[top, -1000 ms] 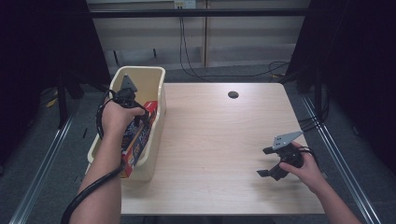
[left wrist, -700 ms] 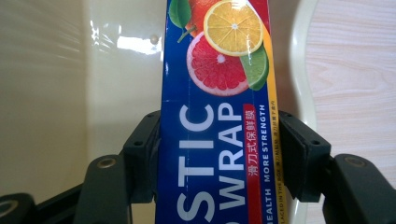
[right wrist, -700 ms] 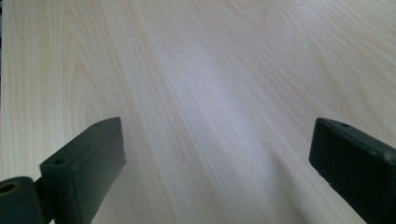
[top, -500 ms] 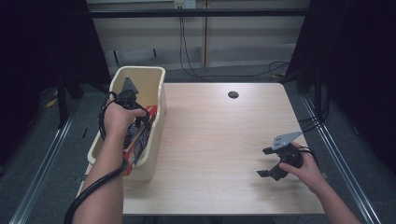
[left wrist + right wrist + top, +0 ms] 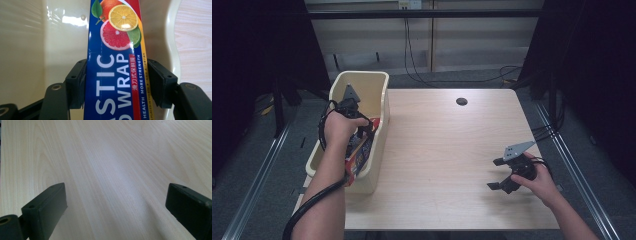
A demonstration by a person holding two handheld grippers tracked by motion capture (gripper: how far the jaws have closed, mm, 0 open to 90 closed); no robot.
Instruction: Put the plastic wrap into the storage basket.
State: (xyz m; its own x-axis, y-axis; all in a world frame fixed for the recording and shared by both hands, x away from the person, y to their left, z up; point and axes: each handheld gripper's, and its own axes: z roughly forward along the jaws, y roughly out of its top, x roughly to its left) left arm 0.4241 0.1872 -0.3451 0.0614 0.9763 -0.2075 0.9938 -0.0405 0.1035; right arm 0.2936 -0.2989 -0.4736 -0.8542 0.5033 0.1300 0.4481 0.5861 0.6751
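The left gripper (image 5: 115, 85) has its two black jaws pressed flat against the long sides of a plastic wrap box (image 5: 115, 62), one jaw on each side with no gap showing between pad and cardboard, so the box is firmly clamped. The box is blue with white lettering, a red strip of Chinese characters, a yellow edge and a picture of cut orange, grapefruit and lime near its far end. In the high view the left gripper (image 5: 357, 131) sits over a cream plastic bin (image 5: 379, 95) at the left edge of the table, the person's left hand (image 5: 339, 129) wrapped round it, and the plastic wrap box (image 5: 358, 155) lies tilted inside the bin, its near end toward the person. The glossy cream wall of the bin (image 5: 30, 50) stands behind the box in the left gripper view. The right gripper (image 5: 499, 175) rests low over the light wooden table (image 5: 447, 150) near its right front corner, well apart from the bin, held in the right hand (image 5: 539, 182). Its jaws stand wide apart with bare tabletop (image 5: 112, 170) between them and nothing in their grasp
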